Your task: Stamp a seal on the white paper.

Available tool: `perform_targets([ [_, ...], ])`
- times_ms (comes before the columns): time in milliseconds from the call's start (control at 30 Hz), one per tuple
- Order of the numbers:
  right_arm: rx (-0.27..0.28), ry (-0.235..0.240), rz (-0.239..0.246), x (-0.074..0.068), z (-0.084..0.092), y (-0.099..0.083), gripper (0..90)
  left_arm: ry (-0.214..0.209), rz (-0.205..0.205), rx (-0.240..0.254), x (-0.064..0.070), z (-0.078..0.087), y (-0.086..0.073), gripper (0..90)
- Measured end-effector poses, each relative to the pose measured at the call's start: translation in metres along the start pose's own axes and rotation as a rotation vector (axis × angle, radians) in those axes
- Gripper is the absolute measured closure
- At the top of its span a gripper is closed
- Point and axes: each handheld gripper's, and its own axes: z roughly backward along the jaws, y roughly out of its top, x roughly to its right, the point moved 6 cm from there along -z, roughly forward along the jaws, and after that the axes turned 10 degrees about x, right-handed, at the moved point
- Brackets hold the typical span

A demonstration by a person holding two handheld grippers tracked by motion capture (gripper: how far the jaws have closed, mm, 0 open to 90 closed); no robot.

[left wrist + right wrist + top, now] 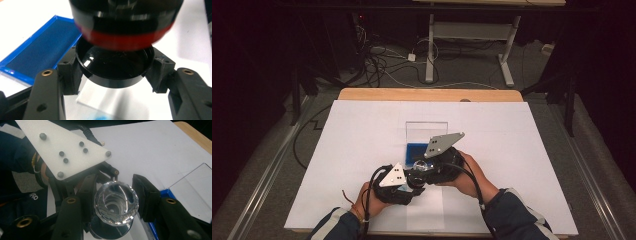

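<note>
- A faceted clear glass knob on a shiny metal base sits between the right tongs, whose jaws are closed on its sides.
- A round black cap, smooth and glossy, is clamped between the pads of the left tongs, directly beneath a black body with a red ring.
- The two tongs meet tip to tip above the white table.
- Just beyond them lies a clear box with a blue felt lining.

Dim surroundings, brightly lit white table; close gripper views blur.
</note>
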Motion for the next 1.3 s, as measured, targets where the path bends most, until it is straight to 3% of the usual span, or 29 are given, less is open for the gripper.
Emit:
perform_targets([
  [300,-0.003,-0.004,-0.017,0.0,0.003,-0.009,56.2,0.036,0.001,-0.037,-0.007,0.009,-0.012,36.4],
  [633,-0.025,0.002,-0.037,-0.002,-0.003,-0.03,56.2,0.069,0.009,-0.04,-0.015,0.021,-0.017,36.5],
  [1300,-0.064,0.018,-0.003,-0.01,-0.008,-0.05,56.1,0.124,0.02,-0.023,-0.021,0.049,-0.024,36.4],
])
